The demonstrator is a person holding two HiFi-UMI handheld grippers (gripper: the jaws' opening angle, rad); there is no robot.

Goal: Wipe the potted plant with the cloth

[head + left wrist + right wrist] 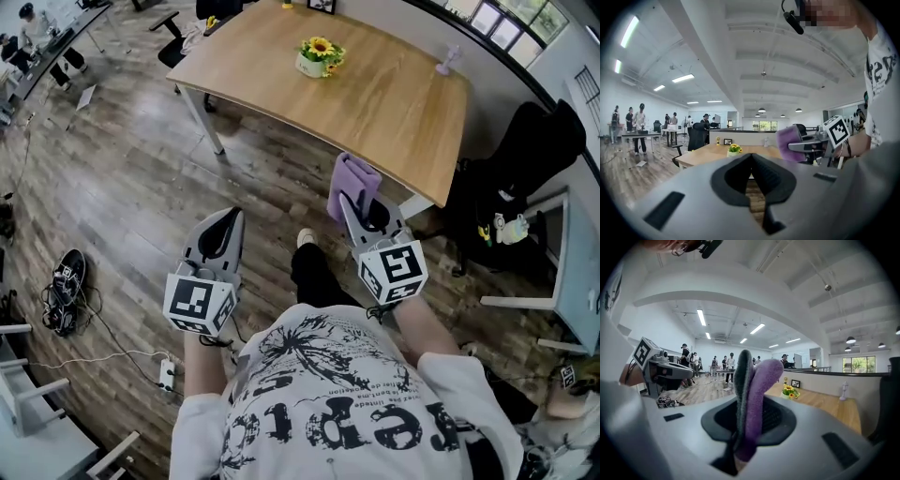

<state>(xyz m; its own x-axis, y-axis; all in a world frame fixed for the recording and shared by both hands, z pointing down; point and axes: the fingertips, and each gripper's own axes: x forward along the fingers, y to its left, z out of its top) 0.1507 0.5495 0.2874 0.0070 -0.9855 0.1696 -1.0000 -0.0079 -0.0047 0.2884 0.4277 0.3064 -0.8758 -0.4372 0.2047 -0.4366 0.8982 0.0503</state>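
Observation:
The potted plant [320,56], yellow sunflowers in a pale pot, stands on the wooden table [394,112] ahead of me. My right gripper [348,201] is shut on the purple cloth [353,183], which sticks up out of its jaws near the table's front edge. In the right gripper view the cloth [755,394] fills the jaws, with the plant [789,391] far beyond. My left gripper [231,216] is shut and holds nothing, over the floor short of the table. Its own view shows the plant [734,149] and the cloth [788,141] off to the right.
A small white fan [448,60] and a photo frame [322,6] stand on the table's far side. Black chairs [525,178] and a white table leg frame [553,281] are at the right. Shoes [67,274], cables and a power strip [167,373] lie on the floor at left. People stand far off [637,122].

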